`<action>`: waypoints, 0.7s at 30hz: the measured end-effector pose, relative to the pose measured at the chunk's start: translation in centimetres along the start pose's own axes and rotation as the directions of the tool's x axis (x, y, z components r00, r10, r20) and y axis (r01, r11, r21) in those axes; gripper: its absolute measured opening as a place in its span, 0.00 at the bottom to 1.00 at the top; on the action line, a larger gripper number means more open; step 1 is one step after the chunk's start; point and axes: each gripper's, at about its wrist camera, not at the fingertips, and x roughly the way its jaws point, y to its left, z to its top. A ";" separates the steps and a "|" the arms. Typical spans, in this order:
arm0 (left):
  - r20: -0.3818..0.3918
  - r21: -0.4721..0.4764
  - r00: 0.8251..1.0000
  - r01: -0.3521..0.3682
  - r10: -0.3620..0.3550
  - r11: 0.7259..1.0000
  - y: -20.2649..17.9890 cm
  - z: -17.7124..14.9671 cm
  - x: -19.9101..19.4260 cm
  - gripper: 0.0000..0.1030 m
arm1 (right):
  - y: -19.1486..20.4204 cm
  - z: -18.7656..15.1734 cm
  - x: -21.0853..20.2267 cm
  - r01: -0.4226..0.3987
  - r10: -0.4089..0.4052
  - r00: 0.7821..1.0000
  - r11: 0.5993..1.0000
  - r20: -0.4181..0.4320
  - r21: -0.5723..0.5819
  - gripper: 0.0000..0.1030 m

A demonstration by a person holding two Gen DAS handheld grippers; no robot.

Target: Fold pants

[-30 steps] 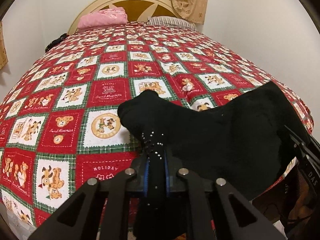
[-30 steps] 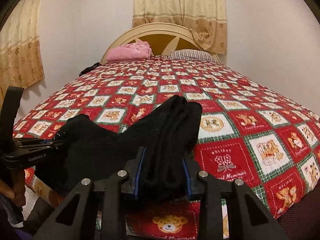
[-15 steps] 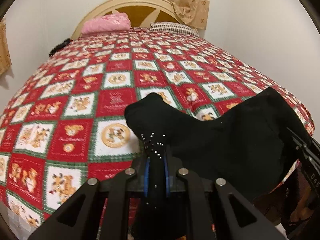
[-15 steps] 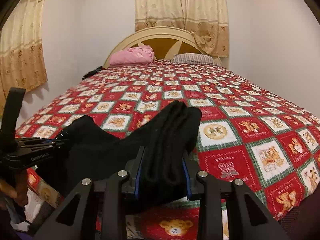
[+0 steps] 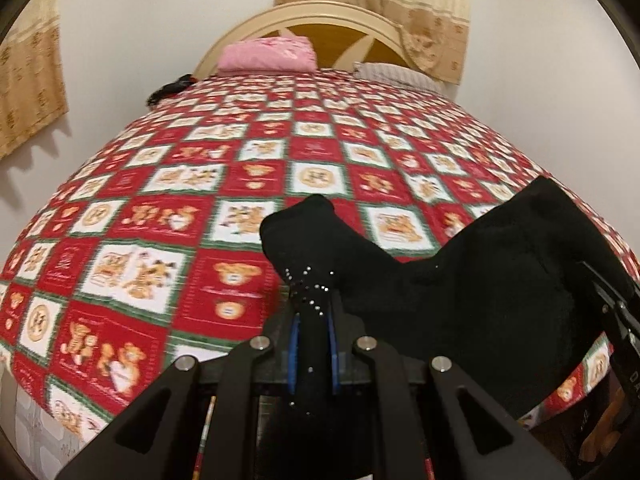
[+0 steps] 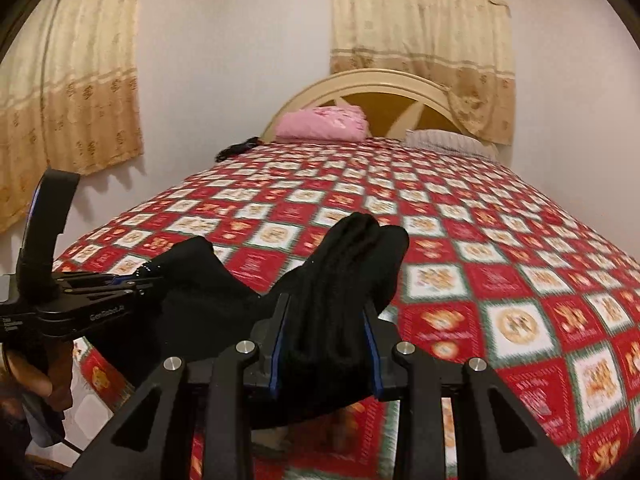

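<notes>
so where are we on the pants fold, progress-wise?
Done: both grippers have a hold. The left gripper is shut on a thin studded edge of the black pants; the right gripper clamps a thick bunched wad. In hand: the pants hang stretched between them at the near edge of the quilted bed. Left: no fold laid yet; the garment still needs spreading flat on the quilt and folding.

Pants [image 5: 500, 280] draped over near edge of bed [image 5: 320, 152], spanning between both grippers. Left gripper [image 5: 312, 344] at one end, right gripper [image 6: 326, 344] at other. Folded blanket [image 6: 322, 122] and pillow [image 6: 444, 142] at far edge, against headboard [image 6: 372, 80]; blanket left of pillow. Curtain [image 6: 420, 20] behind headboard.
</notes>
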 end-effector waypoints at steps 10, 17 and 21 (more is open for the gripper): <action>0.012 -0.087 0.994 -0.107 0.108 0.990 5.3 0.0 -0.6 0.12 | 4.4 1.8 2.9 -0.117 0.119 0.993 0.992 0.020 -0.054 0.32; -0.013 -0.113 0.991 -0.136 0.136 0.984 7.2 -0.8 -0.4 0.12 | 5.5 1.4 4.8 -0.158 0.157 0.987 0.986 -0.017 -0.048 0.32; -0.024 -0.128 0.992 -0.129 0.126 0.983 7.8 -1.0 -0.2 0.12 | 5.4 1.1 5.2 -0.165 0.164 0.986 0.986 -0.032 -0.032 0.32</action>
